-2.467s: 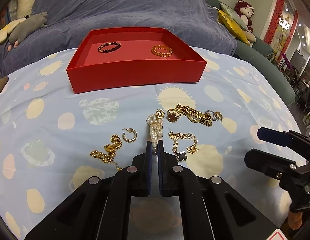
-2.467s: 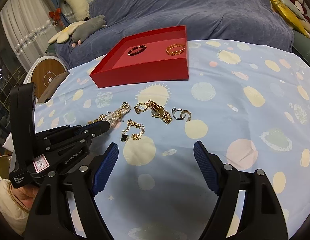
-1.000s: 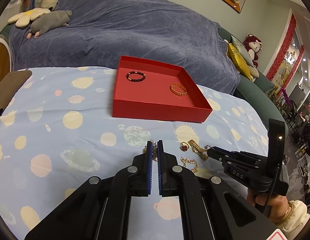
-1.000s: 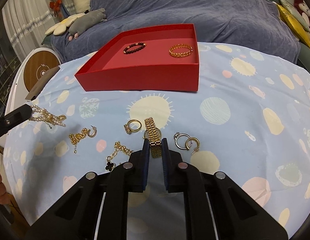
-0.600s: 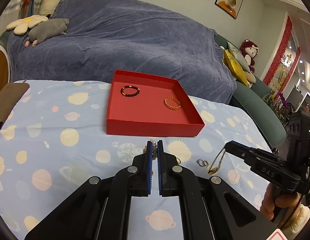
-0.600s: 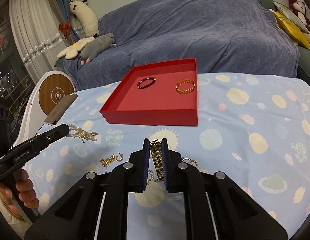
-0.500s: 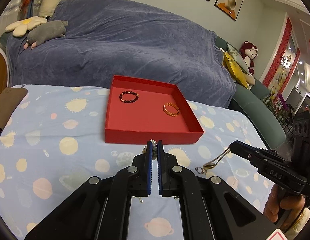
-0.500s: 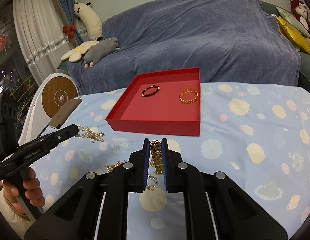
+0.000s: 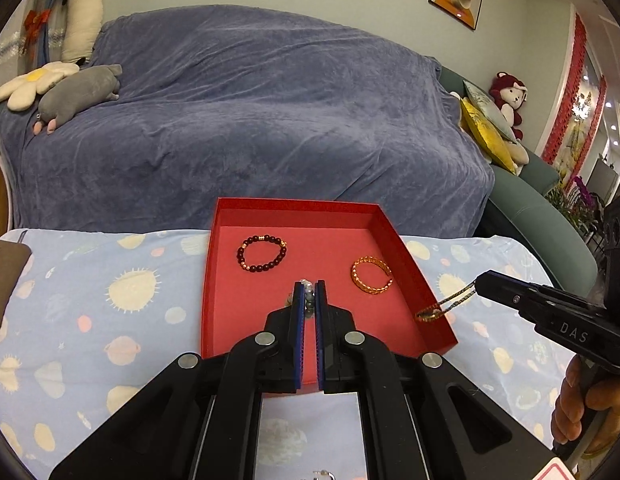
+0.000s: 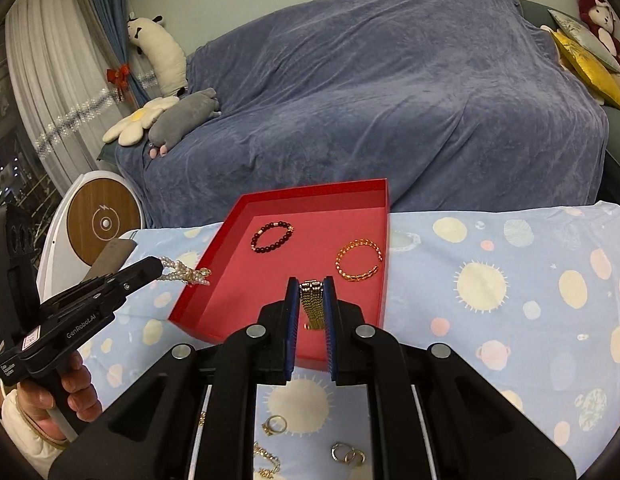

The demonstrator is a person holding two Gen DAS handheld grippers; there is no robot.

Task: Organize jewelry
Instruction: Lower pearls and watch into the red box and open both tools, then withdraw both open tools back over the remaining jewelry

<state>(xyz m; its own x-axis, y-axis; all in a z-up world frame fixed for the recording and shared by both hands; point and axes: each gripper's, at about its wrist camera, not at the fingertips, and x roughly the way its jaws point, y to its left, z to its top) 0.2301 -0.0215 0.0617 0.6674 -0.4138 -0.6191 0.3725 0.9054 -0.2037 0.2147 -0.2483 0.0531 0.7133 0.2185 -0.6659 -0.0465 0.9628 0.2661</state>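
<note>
A red tray [image 9: 214, 272] [image 10: 384, 264] lies on the sun-patterned cloth with a dark bead bracelet [image 9: 262, 254] [image 10: 272, 237] and a gold chain bangle [image 9: 371, 275] [image 10: 358, 261] in it. My left gripper [image 9: 309, 294] [image 10: 160, 265] is shut on a pearl bracelet [image 10: 186, 274], which hangs over the tray's left rim. My right gripper [image 10: 311, 285] [image 9: 476, 286] is shut on a gold watch-band bracelet [image 10: 313, 306] [image 9: 444, 306], which dangles over the tray's right front corner.
Gold rings [image 10: 275, 424], hoop earrings [image 10: 347, 454] and a gold chain [image 10: 268, 462] lie on the cloth near me. A blue-covered sofa [image 9: 250, 112] stands behind the table. A brown pad [image 9: 6, 280] lies at the left edge, with a round white device [image 10: 98, 220] beyond it.
Both grippers have lifted their bracelets off the cloth and moved forward over the red tray. The loose jewelry pile has dropped behind and below them.
</note>
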